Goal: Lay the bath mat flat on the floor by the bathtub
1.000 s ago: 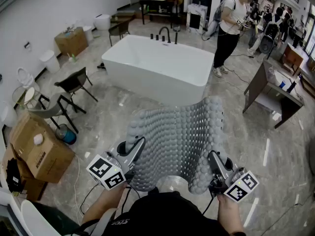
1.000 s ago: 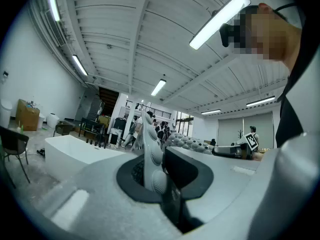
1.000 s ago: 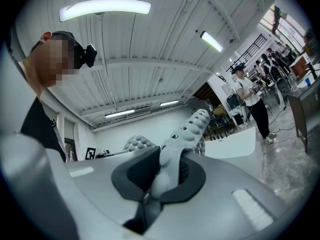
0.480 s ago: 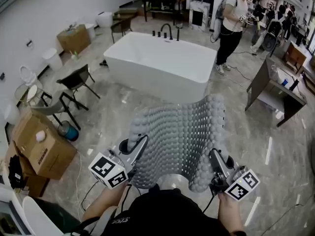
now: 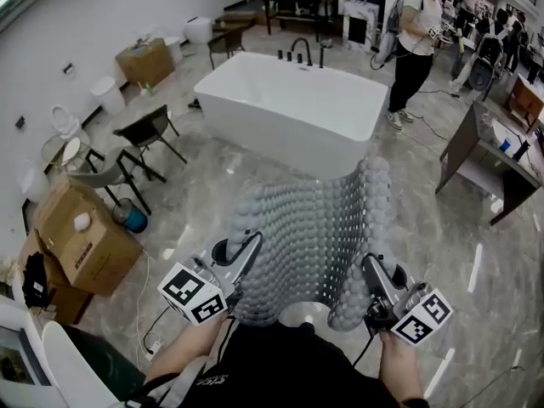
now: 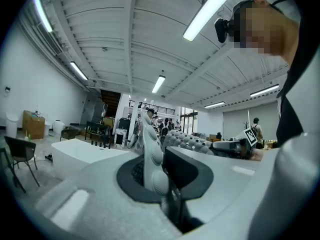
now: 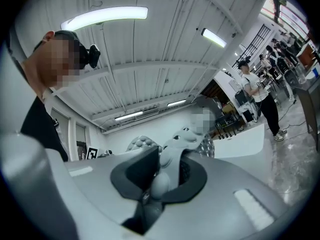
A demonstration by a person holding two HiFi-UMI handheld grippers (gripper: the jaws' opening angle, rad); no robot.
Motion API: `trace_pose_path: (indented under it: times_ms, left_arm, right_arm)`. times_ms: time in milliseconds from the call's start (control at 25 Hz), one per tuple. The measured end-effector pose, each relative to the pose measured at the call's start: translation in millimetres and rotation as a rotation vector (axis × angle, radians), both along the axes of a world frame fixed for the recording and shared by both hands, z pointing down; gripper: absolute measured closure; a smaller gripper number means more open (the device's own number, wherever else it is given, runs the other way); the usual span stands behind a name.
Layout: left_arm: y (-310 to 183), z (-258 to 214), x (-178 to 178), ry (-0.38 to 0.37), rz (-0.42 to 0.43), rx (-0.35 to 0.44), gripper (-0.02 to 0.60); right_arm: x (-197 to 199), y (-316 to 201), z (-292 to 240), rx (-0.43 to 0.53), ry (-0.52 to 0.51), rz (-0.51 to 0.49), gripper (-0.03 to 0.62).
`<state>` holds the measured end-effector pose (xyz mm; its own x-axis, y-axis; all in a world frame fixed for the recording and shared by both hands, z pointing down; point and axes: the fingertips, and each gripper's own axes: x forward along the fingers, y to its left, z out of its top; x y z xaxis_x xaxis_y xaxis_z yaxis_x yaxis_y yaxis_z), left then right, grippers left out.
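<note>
A grey knobbly bath mat (image 5: 314, 236) hangs in the air in front of me, its far edge curling toward the white bathtub (image 5: 289, 109). My left gripper (image 5: 246, 252) is shut on the mat's near left corner, and in the left gripper view the mat edge (image 6: 150, 149) stands pinched upright between the jaws. My right gripper (image 5: 372, 272) holds the near right corner. Its jaws are opening, with the mat edge (image 7: 172, 159) still between them and touching the pads. Both grippers are at waist height over the marble floor.
Dark chairs (image 5: 149, 130) and a cardboard box (image 5: 85, 245) stand to the left, with a blue bucket (image 5: 134, 219) between them. A grey table (image 5: 497, 155) is at the right. A person (image 5: 416, 41) stands beyond the tub. A cable (image 5: 161, 330) lies by my feet.
The head view has shifted, so the tub sits further right in frame. The mat and both grippers have edged slightly right and forward. Both corners stay held.
</note>
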<state>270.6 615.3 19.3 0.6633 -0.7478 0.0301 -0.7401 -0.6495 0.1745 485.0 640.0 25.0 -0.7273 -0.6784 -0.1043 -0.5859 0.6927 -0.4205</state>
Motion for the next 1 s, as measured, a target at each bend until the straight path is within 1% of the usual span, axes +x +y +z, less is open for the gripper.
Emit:
trace_pose_path:
  times_ms: [80,240,320,440,560,720,840,1000]
  left_arm:
    - [4,-4,2,0.008,-0.013,0.008,0.546]
    - [4,-4,-2,-0.046,-0.052,0.040,0.545]
    - [1,1,-10,-0.055,-0.071,0.044,0.545]
    - [-9,9,-29,-0.040,-0.095,0.041,0.545]
    - [-21,15,-55,-0.037,-0.127,0.026,0.545]
    - [-39,22,-101,-0.047,-0.161,0.021,0.545]
    - [-56,24,-139,-0.038,-0.176,0.012,0.545]
    - [-83,20,-192,-0.031,-0.176,0.028,0.545]
  right_arm:
    - [-1,-1,1,-0.003,0.002,-0.019,0.562]
    - [-8,-10,6,-0.012,0.007,-0.049,0.560]
    - [-17,-17,8,-0.013,0.018,-0.065,0.560]
    - [-37,-30,11,-0.013,0.031,-0.093,0.560]
    - [-62,-45,14,-0.022,0.035,-0.125,0.559]
    - [-104,-75,19,-0.036,0.043,-0.151,0.556]
    - [-143,-98,21,-0.041,0.050,-0.170,0.553]
    - [-199,-130,17,-0.041,0.041,-0.203,0.553]
